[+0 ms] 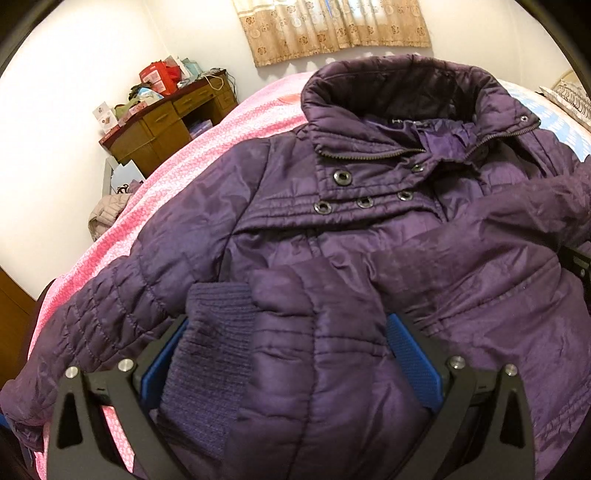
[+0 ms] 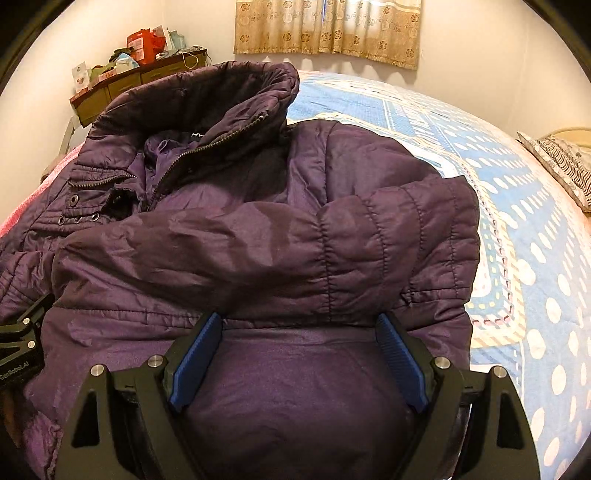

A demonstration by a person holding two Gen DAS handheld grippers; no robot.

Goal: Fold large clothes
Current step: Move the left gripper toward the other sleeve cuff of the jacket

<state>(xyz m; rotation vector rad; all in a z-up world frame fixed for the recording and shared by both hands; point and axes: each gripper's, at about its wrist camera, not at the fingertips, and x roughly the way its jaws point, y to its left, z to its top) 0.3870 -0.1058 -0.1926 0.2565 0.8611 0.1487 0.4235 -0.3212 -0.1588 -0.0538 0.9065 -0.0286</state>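
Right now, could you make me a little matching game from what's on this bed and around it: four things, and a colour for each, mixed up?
Things:
1. jacket
2. blanket
3. curtain
4. quilt

Colours:
A. beige with flower prints
B. pink
C. blue with pale dots
D. dark purple

Pairs: 1-D, 2-B, 3-A, 4-C

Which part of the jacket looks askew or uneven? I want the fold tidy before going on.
The quilted purple jacket has one sleeve folded across its chest, but its other sleeve lies out over the pink blanket. The zip gapes at the collar.
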